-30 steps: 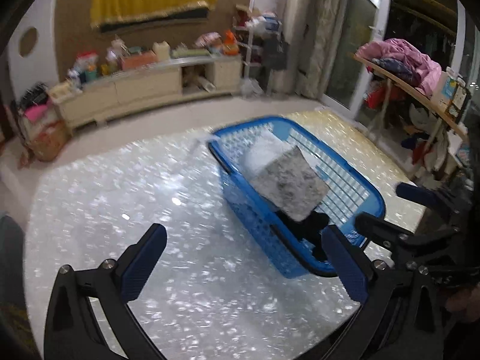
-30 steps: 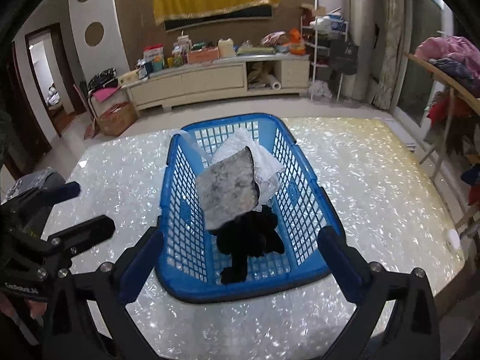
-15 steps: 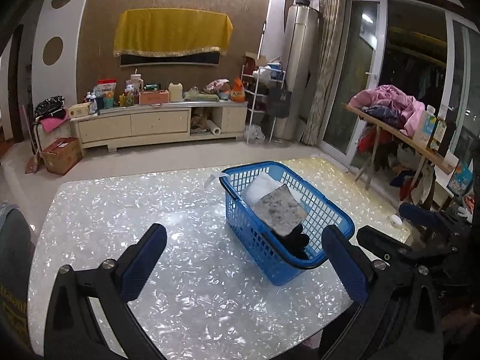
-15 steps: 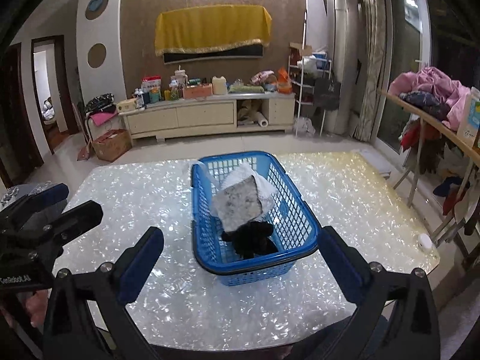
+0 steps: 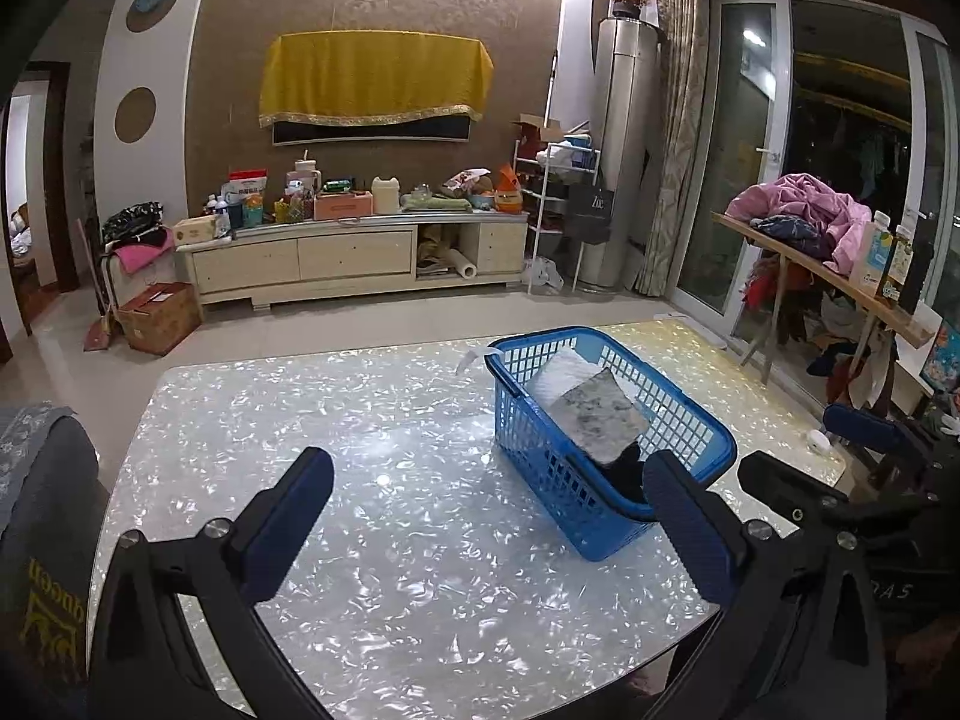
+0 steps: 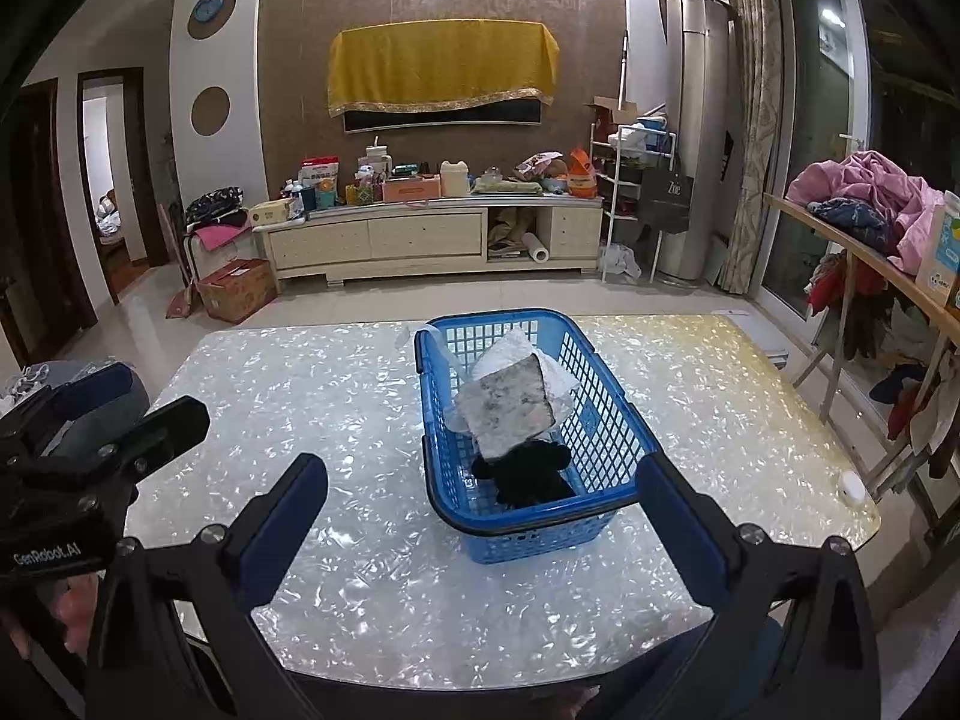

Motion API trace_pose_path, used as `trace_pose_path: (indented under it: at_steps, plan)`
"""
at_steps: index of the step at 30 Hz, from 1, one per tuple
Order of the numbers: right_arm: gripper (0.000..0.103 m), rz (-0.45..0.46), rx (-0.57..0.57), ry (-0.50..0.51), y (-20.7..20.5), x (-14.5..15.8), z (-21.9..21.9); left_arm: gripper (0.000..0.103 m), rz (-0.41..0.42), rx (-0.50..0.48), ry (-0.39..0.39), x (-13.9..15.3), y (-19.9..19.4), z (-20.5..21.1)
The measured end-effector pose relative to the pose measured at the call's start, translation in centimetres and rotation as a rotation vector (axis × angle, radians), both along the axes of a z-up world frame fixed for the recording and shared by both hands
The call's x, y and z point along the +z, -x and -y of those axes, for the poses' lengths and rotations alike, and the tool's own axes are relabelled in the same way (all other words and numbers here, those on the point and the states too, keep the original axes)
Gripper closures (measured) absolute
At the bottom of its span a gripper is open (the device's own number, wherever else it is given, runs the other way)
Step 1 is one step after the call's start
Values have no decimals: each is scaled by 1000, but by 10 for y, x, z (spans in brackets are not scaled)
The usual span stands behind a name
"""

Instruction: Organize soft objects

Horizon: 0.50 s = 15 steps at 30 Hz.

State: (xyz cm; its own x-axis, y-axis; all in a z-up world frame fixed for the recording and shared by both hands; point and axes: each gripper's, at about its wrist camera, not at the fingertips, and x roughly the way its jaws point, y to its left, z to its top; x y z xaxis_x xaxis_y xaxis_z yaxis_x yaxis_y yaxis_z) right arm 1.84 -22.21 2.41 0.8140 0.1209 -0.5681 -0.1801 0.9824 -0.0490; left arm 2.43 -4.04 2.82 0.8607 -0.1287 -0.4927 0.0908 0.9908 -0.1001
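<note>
On the pearly table (image 6: 336, 396) sits a blue basket (image 6: 606, 420) already holding a grey cushion (image 6: 507, 411) propped on a white one (image 6: 510, 351), with a black soft item (image 6: 528, 477) at the near end, so sorting looks nearly done. Both the left gripper (image 5: 489, 525) and right gripper (image 6: 480, 519) hang short of it, jaws wide and empty. Only the right wrist view shows the black item whole.

A pearly white surface (image 6: 336, 396) fills the foreground; behind it a cream low cabinet (image 6: 432, 240) runs along the brown wall, its top crowded with bottles and boxes; a yellow cloth (image 6: 441, 69) hangs above; a cardboard box (image 6: 237, 291) sits on the floor at left; pink bedding (image 6: 882, 192) lies heaped on a wooden shelf at right.
</note>
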Motion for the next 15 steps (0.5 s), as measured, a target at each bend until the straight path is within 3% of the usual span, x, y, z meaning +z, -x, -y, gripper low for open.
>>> trace_pose_path:
  at_steps: [15]
  plan:
    - [0, -6, 3, -8, 5, -3, -2, 1, 13, 15, -48, 1, 7, 2]
